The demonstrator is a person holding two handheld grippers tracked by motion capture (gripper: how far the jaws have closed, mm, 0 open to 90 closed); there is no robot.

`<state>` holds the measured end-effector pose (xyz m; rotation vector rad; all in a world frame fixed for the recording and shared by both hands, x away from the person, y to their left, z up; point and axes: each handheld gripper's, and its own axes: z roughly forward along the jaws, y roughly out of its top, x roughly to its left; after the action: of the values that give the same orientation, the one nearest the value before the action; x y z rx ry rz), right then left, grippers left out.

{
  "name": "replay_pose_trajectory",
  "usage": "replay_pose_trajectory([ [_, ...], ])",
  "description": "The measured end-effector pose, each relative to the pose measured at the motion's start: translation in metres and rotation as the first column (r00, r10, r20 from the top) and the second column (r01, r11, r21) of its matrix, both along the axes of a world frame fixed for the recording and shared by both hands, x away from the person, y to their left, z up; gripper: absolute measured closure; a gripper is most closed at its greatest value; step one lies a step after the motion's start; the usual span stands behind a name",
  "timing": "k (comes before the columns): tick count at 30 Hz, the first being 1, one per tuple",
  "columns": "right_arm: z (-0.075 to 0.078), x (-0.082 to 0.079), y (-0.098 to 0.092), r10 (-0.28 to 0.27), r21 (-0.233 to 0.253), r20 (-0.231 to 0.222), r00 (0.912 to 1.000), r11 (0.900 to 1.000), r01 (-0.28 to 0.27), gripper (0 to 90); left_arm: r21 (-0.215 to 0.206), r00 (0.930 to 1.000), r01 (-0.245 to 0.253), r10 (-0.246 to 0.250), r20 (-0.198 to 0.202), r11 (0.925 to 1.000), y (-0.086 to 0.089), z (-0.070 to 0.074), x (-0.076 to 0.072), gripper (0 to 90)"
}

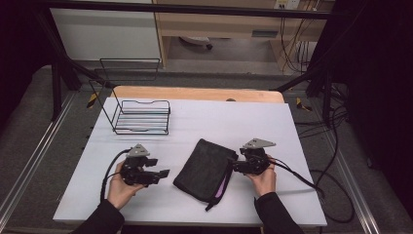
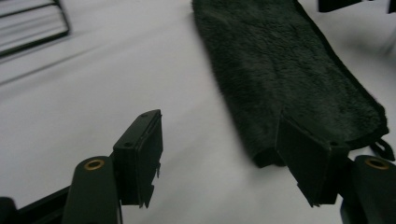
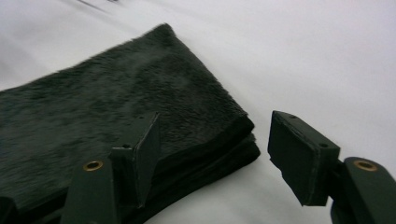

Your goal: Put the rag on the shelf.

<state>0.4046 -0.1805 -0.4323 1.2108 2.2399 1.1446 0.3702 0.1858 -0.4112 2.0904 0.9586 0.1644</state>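
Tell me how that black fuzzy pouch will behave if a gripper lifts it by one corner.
The black pouch lies flat and looks plush in the right gripper view, so it will probably sag rather than hold its shape. Its fleecy surface should grip well, not slip. It looks thin, so it is likely light, and the loose strap may dangle.

The high view looks forward and down on my table (image 1: 195,122) from above my side. My left gripper's view sits low, facing the fleece pouch (image 2: 280,70) close up; my right gripper's view faces that pouch's corner, closer.
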Motion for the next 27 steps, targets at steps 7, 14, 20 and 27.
replay_pose_trajectory([
  [7,-0.015,0.011,0.002,-0.029,-0.048,-0.028,0.9992,0.998,0.027,42.0,0.045,0.9955,0.06,-0.056,-0.076,0.9972,-0.032,-0.02,0.006,41.3],
  [14,-0.022,0.017,-0.002,-0.023,0.018,-0.105,0.9942,1.0,0.025,49.6,0.027,0.9884,0.083,-0.079,-0.13,0.9962,-0.033,-0.033,0.004,48.3],
  [20,-0.021,0.02,-0.001,0.01,0.052,-0.15,0.9886,0.999,-0.002,64.0,0.012,0.9836,0.101,-0.098,-0.151,0.9948,-0.038,-0.033,0.001,64.3],
  [27,-0.018,0.022,0.003,0.04,0.056,-0.165,0.9855,0.998,-0.031,74.9,0.045,0.9874,0.069,-0.062,-0.146,0.9966,-0.041,-0.028,-0.006,80.4],
])
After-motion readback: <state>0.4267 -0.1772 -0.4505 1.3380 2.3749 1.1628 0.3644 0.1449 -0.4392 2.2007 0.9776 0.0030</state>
